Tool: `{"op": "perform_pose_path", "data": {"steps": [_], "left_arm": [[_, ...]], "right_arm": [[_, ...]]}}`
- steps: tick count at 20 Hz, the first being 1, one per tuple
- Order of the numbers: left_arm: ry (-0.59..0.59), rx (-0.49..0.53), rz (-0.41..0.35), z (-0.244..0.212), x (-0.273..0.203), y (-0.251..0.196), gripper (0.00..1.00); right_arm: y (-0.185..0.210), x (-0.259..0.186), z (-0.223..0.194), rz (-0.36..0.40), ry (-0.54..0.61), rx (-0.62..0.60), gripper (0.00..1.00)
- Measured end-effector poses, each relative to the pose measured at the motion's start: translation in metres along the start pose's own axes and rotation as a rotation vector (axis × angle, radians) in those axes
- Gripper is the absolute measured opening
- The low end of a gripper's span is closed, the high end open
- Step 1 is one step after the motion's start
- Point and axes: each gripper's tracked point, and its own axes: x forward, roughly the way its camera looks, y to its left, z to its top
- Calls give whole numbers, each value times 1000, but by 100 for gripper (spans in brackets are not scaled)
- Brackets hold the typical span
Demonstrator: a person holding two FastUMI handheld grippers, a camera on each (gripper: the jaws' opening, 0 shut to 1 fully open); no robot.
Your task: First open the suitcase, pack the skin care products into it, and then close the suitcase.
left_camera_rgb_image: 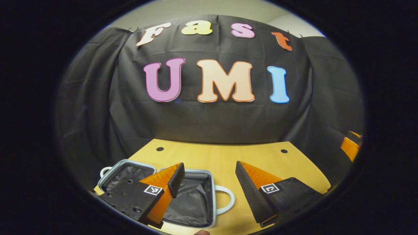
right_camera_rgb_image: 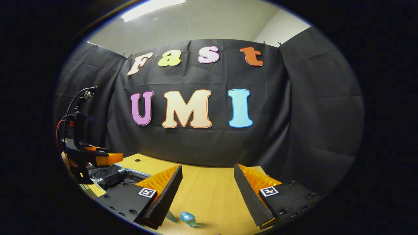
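Two tools [left_camera_rgb_image: 209, 182] [right_camera_rgb_image: 207, 192], one open suitcase [left_camera_rgb_image: 192, 199]

left tool [left_camera_rgb_image: 209, 182] agape; right tool [right_camera_rgb_image: 207, 192] agape

Dim, sharp fisheye pictures, bent at the edges; a ceiling light panel [right_camera_rgb_image: 153, 9] glares in the right gripper view.

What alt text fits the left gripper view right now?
An open suitcase with dark lining lies flat on a wooden table, under the left gripper, whose fingers are spread and hold nothing. Black cloth hangs behind.
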Motion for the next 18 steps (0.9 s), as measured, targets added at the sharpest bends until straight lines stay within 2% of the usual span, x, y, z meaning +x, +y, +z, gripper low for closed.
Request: {"op": "perform_pose_path", "data": {"steps": [11,18], "left_arm": [[157,-13,-160,-94,-5,-109,93],[239,-52,-215,-141,-3,-141,91]], "right_arm": [[-39,-20,-19,7,43,-8,99],[-46,-27,-35,19,78,-51,99]]}}
